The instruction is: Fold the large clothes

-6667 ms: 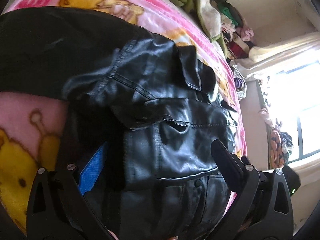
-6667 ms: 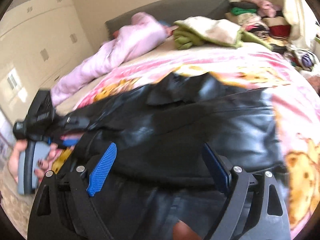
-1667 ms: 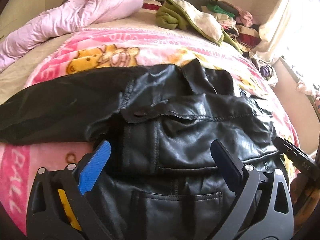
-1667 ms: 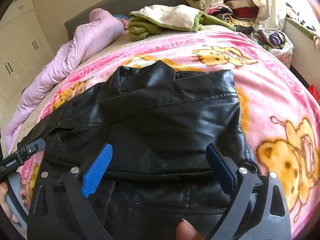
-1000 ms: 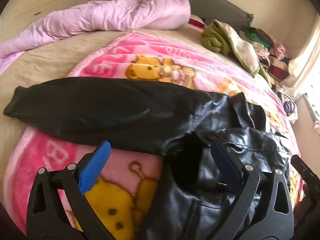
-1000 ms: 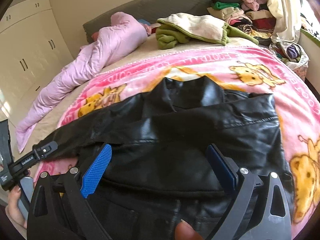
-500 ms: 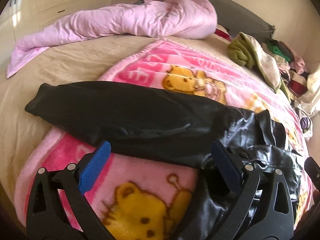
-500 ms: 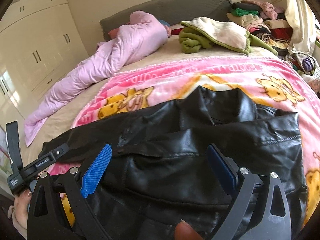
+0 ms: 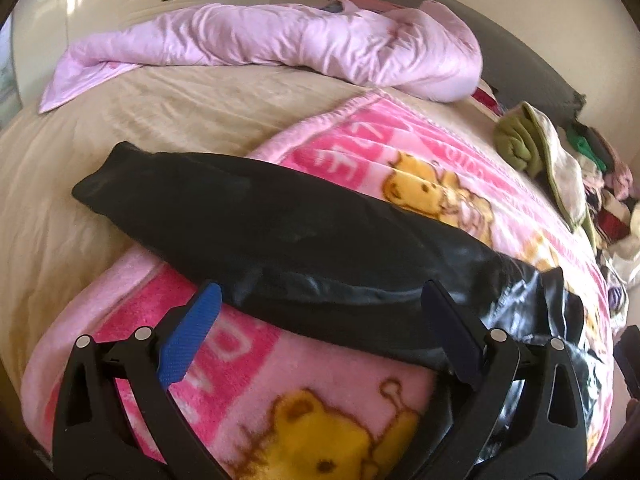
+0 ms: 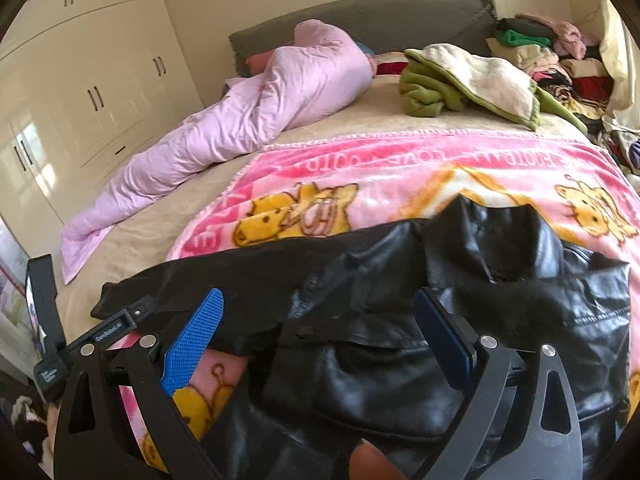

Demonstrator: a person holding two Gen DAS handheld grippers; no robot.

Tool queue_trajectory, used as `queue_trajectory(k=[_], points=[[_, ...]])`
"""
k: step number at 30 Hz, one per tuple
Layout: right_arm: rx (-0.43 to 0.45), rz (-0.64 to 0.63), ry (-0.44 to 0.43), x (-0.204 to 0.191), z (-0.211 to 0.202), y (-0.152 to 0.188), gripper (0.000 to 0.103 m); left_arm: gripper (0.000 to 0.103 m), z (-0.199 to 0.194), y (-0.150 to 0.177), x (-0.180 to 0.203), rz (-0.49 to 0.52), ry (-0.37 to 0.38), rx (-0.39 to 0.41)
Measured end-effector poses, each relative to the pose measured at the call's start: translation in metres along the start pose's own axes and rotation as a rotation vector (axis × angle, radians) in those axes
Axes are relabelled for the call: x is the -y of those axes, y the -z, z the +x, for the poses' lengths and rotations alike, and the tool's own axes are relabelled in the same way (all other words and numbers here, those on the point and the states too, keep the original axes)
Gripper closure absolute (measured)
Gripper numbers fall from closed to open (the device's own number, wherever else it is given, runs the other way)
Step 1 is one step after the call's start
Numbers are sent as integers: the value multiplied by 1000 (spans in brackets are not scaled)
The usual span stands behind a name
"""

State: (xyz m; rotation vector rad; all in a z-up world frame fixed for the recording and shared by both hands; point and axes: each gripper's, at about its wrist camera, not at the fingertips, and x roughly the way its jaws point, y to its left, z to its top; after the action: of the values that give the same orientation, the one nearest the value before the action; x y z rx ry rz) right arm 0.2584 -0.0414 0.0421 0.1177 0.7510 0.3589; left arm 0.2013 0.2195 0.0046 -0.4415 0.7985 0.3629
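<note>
A black leather jacket (image 10: pixel 460 320) lies on a pink cartoon-bear blanket (image 10: pixel 400 172) on the bed. Its left sleeve (image 9: pixel 248 220) stretches out to the left, its cuff on the beige sheet. My left gripper (image 9: pixel 320 328) is open and empty, hovering just over the near edge of that sleeve. My right gripper (image 10: pixel 320 332) is open and empty above the jacket's body, below the collar (image 10: pixel 492 232). The left gripper's body also shows at the lower left of the right wrist view (image 10: pixel 100 336).
A pink quilt (image 9: pixel 280 40) lies bunched at the head of the bed. A green and cream garment (image 10: pixel 468 80) and a pile of clothes (image 10: pixel 560 56) sit at the far right. White wardrobes (image 10: pixel 80 80) stand to the left.
My left gripper has swung left from the jacket's body toward the outstretched sleeve. My right gripper has pulled back slightly and turned left. Both stayed open.
</note>
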Motion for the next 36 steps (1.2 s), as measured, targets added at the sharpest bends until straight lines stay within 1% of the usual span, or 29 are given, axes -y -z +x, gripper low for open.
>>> queue_trajectory(k=[4, 12, 15, 19, 24, 27, 29, 33, 36], points=[[-9, -23, -8, -13, 9, -4, 8, 9, 6, -3, -10, -32, -21, 4], [-27, -54, -52, -34, 27, -6, 8, 9, 23, -9, -32, -94, -72, -2], [-33, -78, -64, -41, 33, -5, 8, 9, 30, -10, -37, -99, -102, -12], [-61, -105, -78, -49, 44, 0, 8, 9, 34, -12, -48, -131, -144, 1], [-98, -147, -95, -57, 57, 9, 8, 9, 39, -15, -65, -177, -187, 6], [-125, -171, -107, -61, 65, 16, 8, 9, 48, -15, -78, -226, -214, -5], [-149, -188, -111, -62, 70, 23, 8, 9, 56, -15, -82, -244, -212, -15], [-175, -219, -113, -63, 78, 35, 8, 9, 72, -15, -88, -248, -229, -30], [-192, -218, -113, -58, 83, 42, 8, 9, 75, -17, -90, -247, -229, -5]])
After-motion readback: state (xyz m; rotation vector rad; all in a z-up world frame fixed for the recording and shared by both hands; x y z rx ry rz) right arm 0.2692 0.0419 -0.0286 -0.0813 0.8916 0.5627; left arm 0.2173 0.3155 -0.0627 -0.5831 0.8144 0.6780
